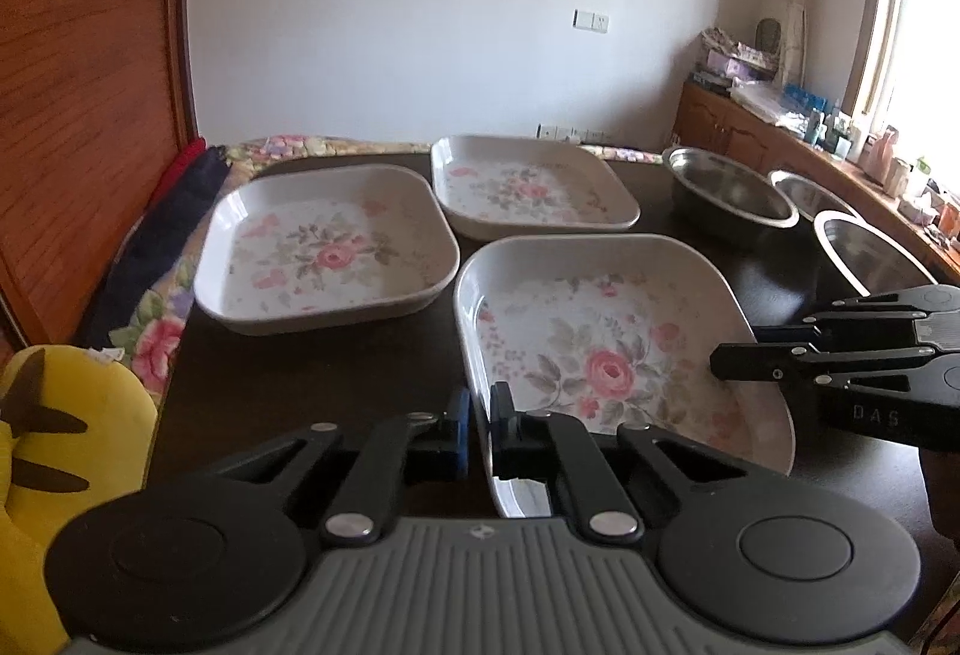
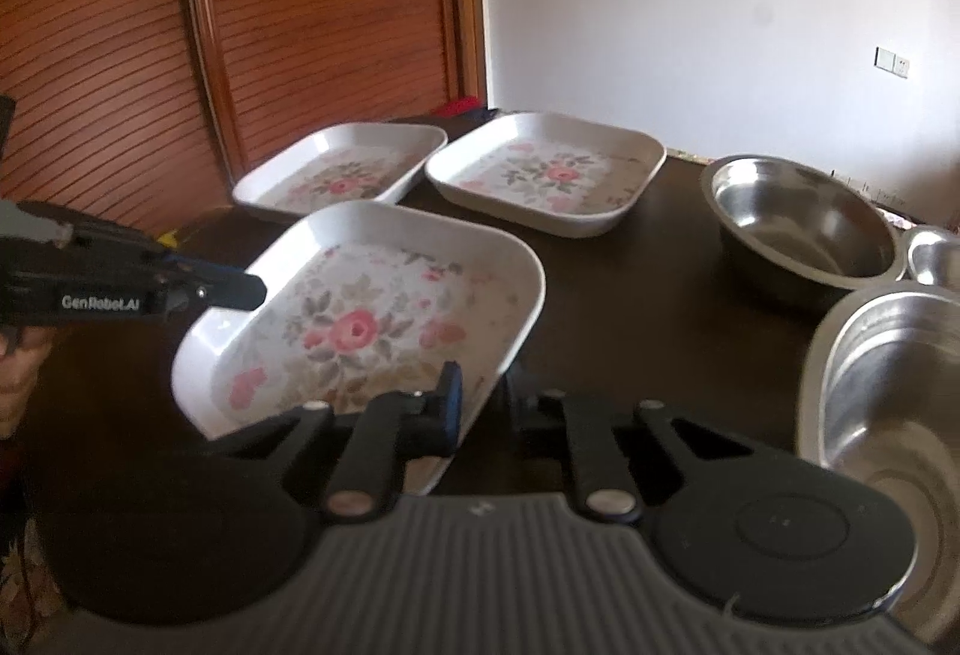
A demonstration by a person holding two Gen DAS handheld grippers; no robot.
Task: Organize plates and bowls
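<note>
Three square white plates with a rose print lie on a dark table (image 1: 336,373). The nearest plate (image 1: 600,355) (image 2: 360,319) is held from both sides. My left gripper (image 1: 480,403) (image 2: 258,289) is shut on its left rim, and my right gripper (image 2: 480,391) (image 1: 720,361) is shut on its right rim. I cannot tell whether this plate is off the table. The other two plates (image 1: 324,247) (image 1: 528,187) rest behind it, side by side. Three steel bowls (image 1: 732,199) (image 1: 810,193) (image 1: 870,253) stand to the right, also seen in the right wrist view (image 2: 804,223) (image 2: 888,391).
A yellow plush toy (image 1: 60,445) and a floral cloth (image 1: 162,337) lie off the table's left edge, under a wooden slatted door (image 1: 78,114). A cluttered wooden counter (image 1: 780,120) runs along the right wall below a window. A hand (image 2: 18,373) holds the left gripper.
</note>
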